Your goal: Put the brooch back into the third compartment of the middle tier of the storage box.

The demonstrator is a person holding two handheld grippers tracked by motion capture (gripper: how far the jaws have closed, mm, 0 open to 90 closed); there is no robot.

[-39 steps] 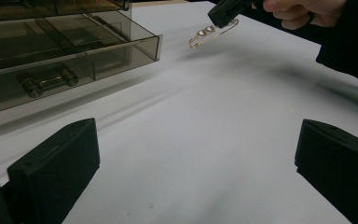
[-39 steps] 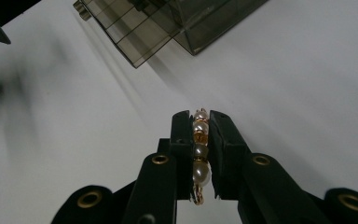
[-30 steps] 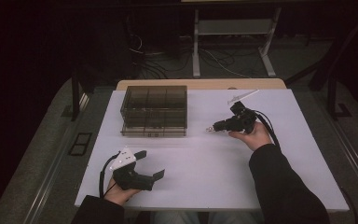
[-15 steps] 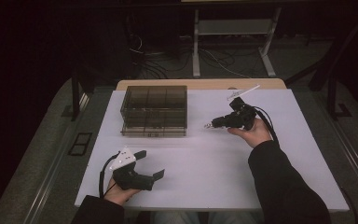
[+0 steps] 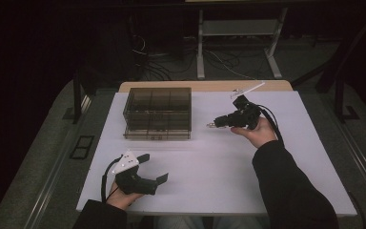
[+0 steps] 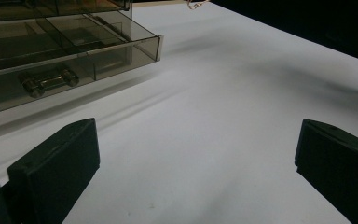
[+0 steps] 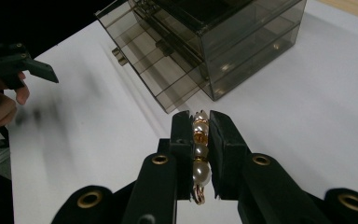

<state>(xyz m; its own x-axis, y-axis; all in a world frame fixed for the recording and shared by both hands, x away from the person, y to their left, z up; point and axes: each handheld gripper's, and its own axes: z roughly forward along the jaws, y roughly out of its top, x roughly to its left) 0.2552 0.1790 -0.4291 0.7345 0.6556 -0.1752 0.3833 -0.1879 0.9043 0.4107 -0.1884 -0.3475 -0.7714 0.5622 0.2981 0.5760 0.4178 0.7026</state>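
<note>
- Right gripper view: we record the right gripper [image 7: 200,154] with its two black jaws pressed in on a pearl bracelet [image 7: 199,151], at lower centre of the frame.
- Bracelet: a short run of cream pearls with gold-coloured spacers and a gold-coloured ring at the near end. We see its long axis lying along the jaws, running from the bottom of the frame up toward the jaw tips; the far pearl just clears the tips and points toward the organiser.
- Drawer organiser [image 7: 223,42]: smoke-tinted clear plastic, upper centre of this frame, with a lower drawer [image 7: 168,70] pulled out toward the left. We note the bracelet near that open drawer but apart from it, above the white table [image 7: 307,107].
- High view: we find the right gripper [image 5: 214,125] right of centre, held in a hand above the table [image 5: 219,167], tips aimed left at the organiser [image 5: 157,112]. The bracelet shows as a small pale speck at the tips; finer detail cannot be told here.
- High view, lower left: left gripper [image 5: 155,169] held in a hand low over the table, jaws spread wide, nothing between them.
- Left gripper view: we see both jaws standing far apart at the lower corners, bare table between, the organiser [image 6: 51,51] at upper left.
</note>
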